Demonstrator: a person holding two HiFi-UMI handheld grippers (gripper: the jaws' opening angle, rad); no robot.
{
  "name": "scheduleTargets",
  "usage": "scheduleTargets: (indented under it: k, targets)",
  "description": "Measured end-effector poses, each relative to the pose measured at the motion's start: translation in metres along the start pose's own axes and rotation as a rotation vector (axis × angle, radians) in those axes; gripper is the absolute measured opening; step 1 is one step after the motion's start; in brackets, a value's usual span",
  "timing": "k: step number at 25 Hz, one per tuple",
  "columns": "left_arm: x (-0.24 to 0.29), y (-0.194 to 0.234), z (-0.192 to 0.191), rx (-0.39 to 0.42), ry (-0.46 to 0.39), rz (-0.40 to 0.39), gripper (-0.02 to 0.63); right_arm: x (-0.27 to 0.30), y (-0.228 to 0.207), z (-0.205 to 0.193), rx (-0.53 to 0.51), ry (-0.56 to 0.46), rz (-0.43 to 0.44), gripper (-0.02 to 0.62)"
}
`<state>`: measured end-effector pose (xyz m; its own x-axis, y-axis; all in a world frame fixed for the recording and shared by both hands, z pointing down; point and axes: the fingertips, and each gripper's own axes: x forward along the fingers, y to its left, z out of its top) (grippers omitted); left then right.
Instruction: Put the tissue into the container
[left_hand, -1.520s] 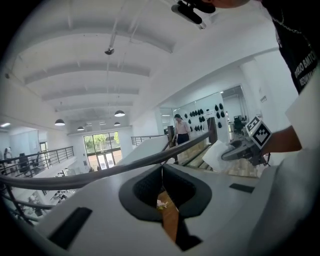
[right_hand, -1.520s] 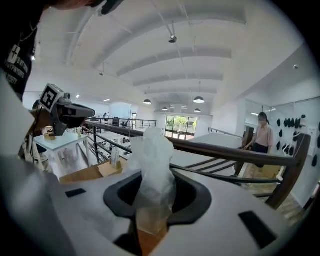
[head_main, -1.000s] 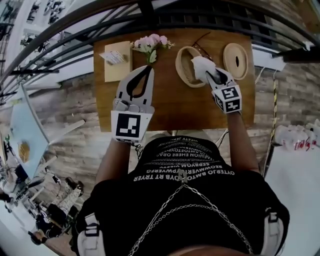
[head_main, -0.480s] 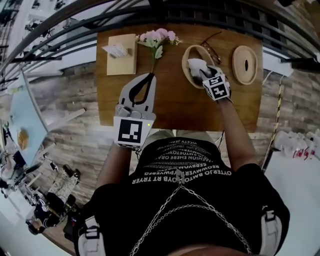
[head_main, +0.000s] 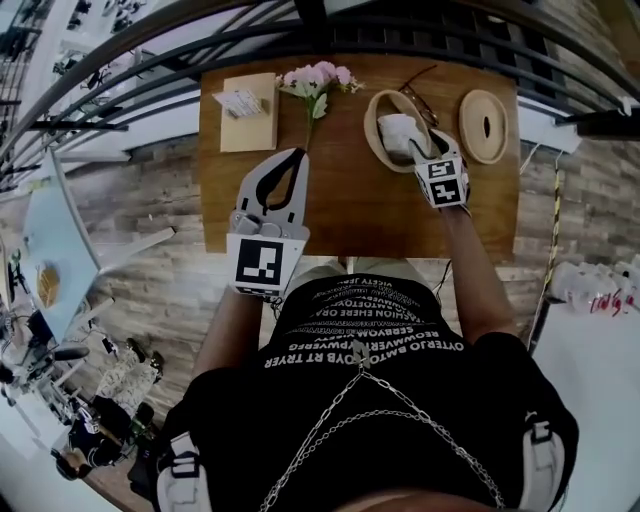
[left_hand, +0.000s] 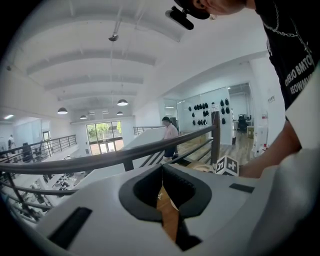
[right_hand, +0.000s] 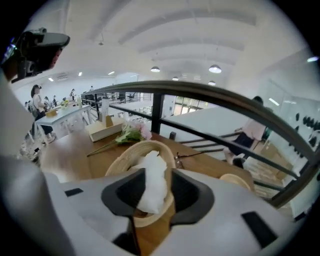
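A white tissue (right_hand: 152, 182) hangs between the jaws of my right gripper (right_hand: 159, 175), which are opening, the pads standing apart from it. It droops into the round bamboo container (right_hand: 122, 157). In the head view the tissue (head_main: 398, 130) rests inside the container (head_main: 372, 135) at the table's far right, with the right gripper (head_main: 420, 150) at the near rim. My left gripper (head_main: 300, 155) hovers over the table's middle, shut and empty. In the left gripper view its pads (left_hand: 161, 167) meet with nothing between them.
On the wooden table (head_main: 350, 210) the container's bamboo lid (head_main: 483, 125) lies to the right, and glasses (head_main: 415, 95) behind the container. Pink flowers (head_main: 315, 80) and a tissue box (head_main: 247, 110) sit at the far left. A black railing (head_main: 300, 20) runs behind the table.
The right gripper carried the tissue from above the container down into it, and its jaws have spread. The left gripper stayed where it was.
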<state>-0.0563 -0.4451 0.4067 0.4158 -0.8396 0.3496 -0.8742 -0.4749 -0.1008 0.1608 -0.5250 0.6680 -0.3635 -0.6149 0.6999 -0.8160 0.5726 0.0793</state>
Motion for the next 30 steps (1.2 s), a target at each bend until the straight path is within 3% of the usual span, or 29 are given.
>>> scheduleTargets:
  k: [1, 2, 3, 14, 19, 30]
  targets:
    - [-0.003, 0.0, 0.001, 0.002, -0.005, -0.002, 0.029, -0.015, -0.005, 0.007, 0.007, -0.047, -0.036, 0.103]
    - [-0.006, 0.0, 0.002, 0.003, -0.011, -0.005, 0.029, -0.03, -0.011, 0.015, 0.016, -0.095, -0.065, 0.034]
    - [-0.009, 0.001, 0.003, 0.004, -0.017, -0.008, 0.029, -0.045, -0.014, 0.022, 0.023, -0.135, -0.085, 0.017]
    - [-0.061, -0.003, 0.032, 0.048, -0.132, -0.009, 0.029, -0.212, 0.008, 0.07, 0.04, -0.352, -0.184, 0.014]
    - [-0.094, -0.006, 0.038, 0.027, -0.162, -0.011, 0.029, -0.277, 0.033, 0.086, 0.034, -0.397, -0.193, 0.015]
    - [-0.12, -0.023, 0.027, 0.017, -0.186, -0.032, 0.029, -0.362, 0.061, 0.097, 0.008, -0.486, -0.229, 0.015]
